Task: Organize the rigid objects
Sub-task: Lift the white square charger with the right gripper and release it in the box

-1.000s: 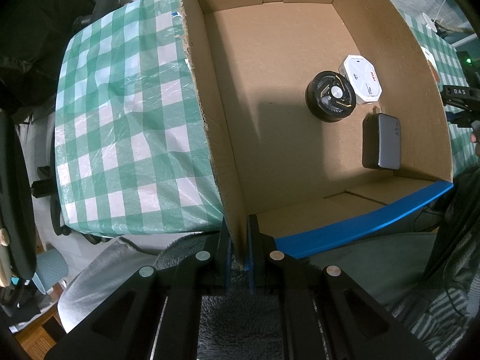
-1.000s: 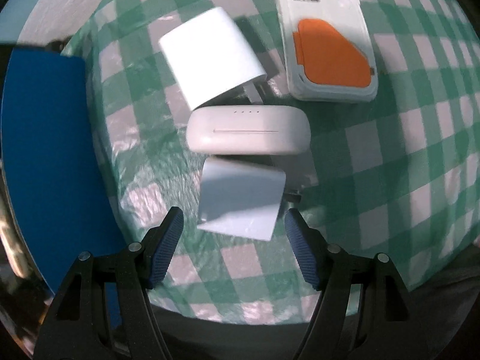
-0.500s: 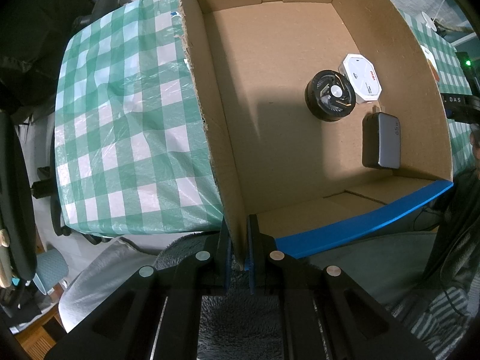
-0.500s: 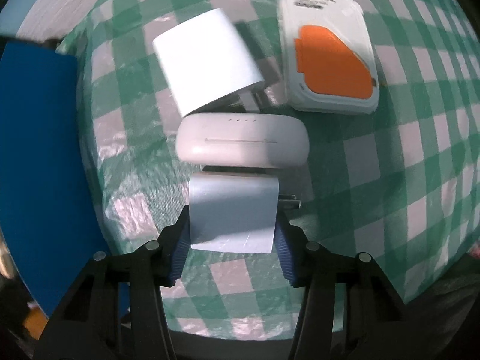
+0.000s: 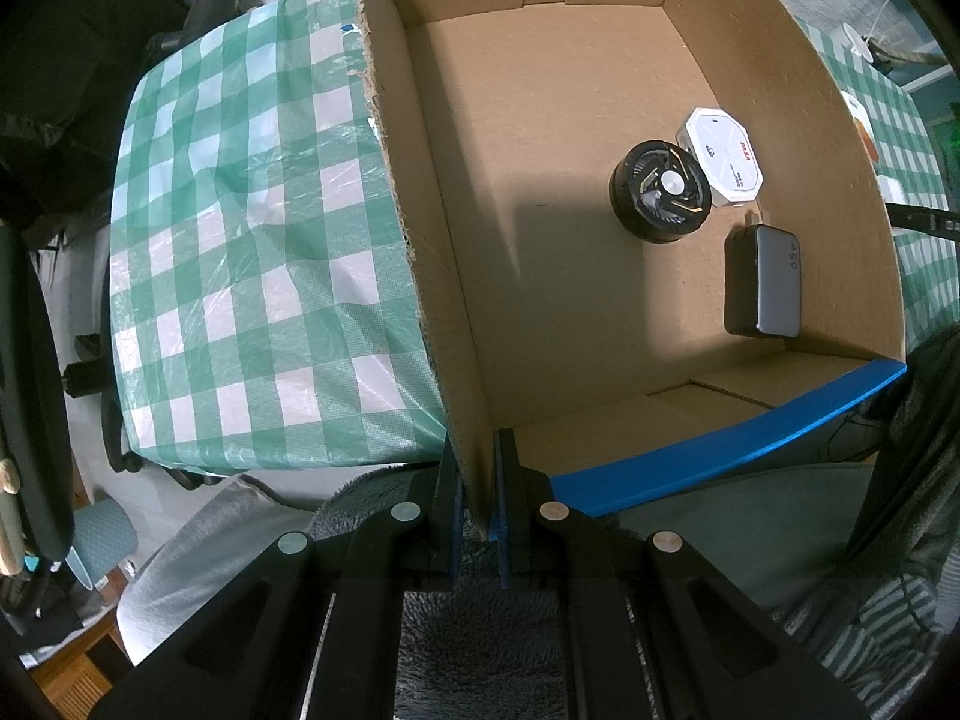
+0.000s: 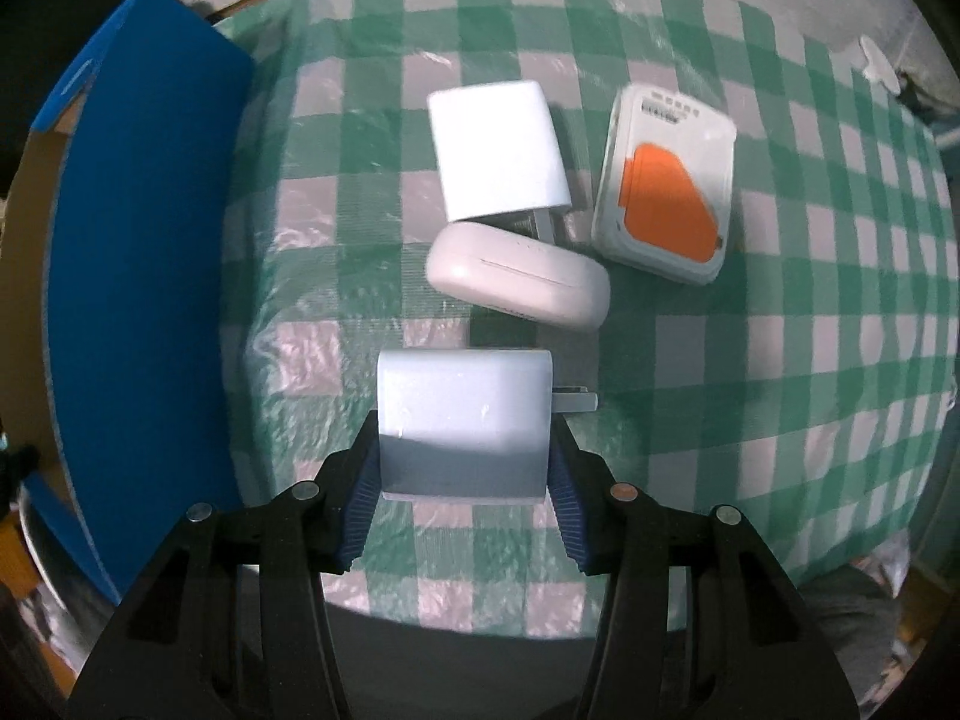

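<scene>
Right tongs: their jaws have just been closing and now pinch the pale charger block by its two flat sides, blue pads pressed on left and right
Change: a second ago the block lay flat on the worktop between spread jaws; now it sits in the grip and looks raised clear of the checked cloth, with its view rolled a little
Meaning for the task: the pick looks done, so the likely next step is carrying the block leftward over the blue-edged wall into the cardboard box
Held thing: a rounded rectangular plug adapter, pale blue-white, smooth and hard, with two metal prongs pointing right; a rigid body that should not slip or deform
Just beyond it: a white oval earbud case, apart from the block, lying toward the middle of the worktop
Further on: a larger white adapter touching the case's far side, and a white and orange device just beside both on the right
Left tongs: pressed together on the near corner of the box wall, unchanged from a second ago, steadying it
Inside the box: a dark grey charger nearest along the right wall, then a black round fan, then a white octagonal puck touching it
</scene>
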A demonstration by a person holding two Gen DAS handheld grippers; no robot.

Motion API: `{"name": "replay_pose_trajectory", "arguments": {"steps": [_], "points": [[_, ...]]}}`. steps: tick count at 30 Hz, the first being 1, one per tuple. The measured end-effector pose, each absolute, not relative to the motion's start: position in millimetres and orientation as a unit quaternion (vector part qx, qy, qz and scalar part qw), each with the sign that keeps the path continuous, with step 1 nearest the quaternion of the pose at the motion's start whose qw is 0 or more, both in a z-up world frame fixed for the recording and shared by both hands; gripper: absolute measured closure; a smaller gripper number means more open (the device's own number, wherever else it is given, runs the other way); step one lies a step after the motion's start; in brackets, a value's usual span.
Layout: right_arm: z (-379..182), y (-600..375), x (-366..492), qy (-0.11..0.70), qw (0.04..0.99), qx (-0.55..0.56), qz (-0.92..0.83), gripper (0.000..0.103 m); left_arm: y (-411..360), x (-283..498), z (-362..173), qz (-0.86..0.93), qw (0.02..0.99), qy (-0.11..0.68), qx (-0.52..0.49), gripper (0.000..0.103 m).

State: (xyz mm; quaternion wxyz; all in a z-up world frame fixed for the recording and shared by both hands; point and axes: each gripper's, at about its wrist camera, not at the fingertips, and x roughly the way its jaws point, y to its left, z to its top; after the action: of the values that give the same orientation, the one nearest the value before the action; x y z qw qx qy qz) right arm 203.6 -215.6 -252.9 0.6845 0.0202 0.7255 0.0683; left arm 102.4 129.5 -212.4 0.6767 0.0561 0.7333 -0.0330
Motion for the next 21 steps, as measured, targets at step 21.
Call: {"name": "replay_pose_trajectory", "arguments": {"steps": [21], "points": [[-133,-112,222,0.667,0.716,-0.072,0.194,0.053,129,102,-213,-0.033,0.677,0.733,0.057,0.096]]}}
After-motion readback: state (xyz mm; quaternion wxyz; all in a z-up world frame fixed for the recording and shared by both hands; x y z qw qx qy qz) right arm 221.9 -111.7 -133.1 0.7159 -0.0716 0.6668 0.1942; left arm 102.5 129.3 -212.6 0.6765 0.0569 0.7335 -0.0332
